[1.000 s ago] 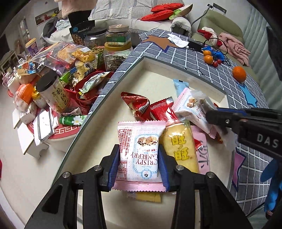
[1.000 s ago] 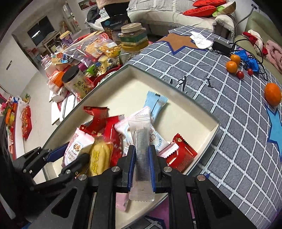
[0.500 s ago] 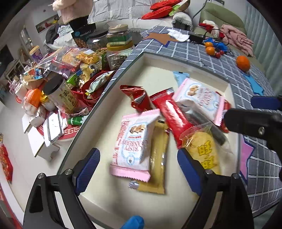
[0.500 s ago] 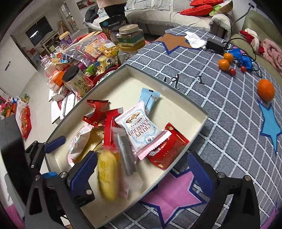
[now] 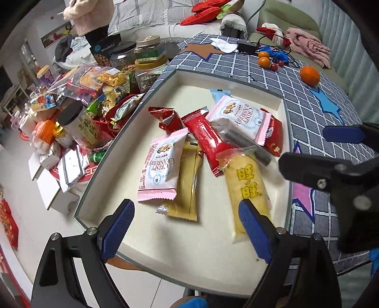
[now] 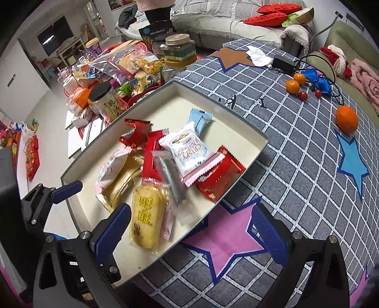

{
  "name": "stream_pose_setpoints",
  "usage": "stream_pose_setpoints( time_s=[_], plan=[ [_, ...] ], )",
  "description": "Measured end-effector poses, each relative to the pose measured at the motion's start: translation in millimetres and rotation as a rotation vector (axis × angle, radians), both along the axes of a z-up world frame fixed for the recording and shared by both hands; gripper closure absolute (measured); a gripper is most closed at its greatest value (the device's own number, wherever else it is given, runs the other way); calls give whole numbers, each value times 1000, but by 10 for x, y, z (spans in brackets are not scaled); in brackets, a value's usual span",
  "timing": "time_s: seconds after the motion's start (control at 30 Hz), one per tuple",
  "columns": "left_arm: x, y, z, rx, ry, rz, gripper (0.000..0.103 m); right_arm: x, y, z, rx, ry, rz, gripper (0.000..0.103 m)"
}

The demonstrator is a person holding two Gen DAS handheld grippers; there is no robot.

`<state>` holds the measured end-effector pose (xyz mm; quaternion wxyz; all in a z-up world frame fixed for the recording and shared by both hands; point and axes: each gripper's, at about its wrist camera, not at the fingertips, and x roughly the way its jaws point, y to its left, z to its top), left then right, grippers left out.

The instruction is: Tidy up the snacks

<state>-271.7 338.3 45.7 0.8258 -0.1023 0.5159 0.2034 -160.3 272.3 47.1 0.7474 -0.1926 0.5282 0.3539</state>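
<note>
With both the left gripper (image 5: 187, 229) and right gripper (image 6: 189, 228) having just spread their jaws, nothing between them, and the snacks (image 5: 163, 168) heaped inside the tray (image 5: 227, 81), I'd lift clear before reaching for more.

A pale tiled floor (image 5: 19, 151) spreads at the left. On the far side stands a sofa with a grey striped cover (image 6: 213, 14), two red cushions (image 6: 277, 11) lying on it. At far right sits an olive-green armchair (image 5: 289, 14) holding a pink blanket (image 5: 308, 45). A dark television screen (image 6: 54, 33) hangs on the white far-left wall (image 6: 14, 59). Even daylight fills the room.
</note>
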Motion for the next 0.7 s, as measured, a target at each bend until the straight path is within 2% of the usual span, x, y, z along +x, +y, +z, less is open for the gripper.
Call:
stream_pose_setpoints(
  time_s=[0.4,0.7],
  plan=[
    [0,-89,64,51,3,-4,11,-26,-73,11,-4,0,-5,1],
    [-8,-99,52,45,9,-8,11,-45,-67,9,-7,0,4,1]
  ],
)
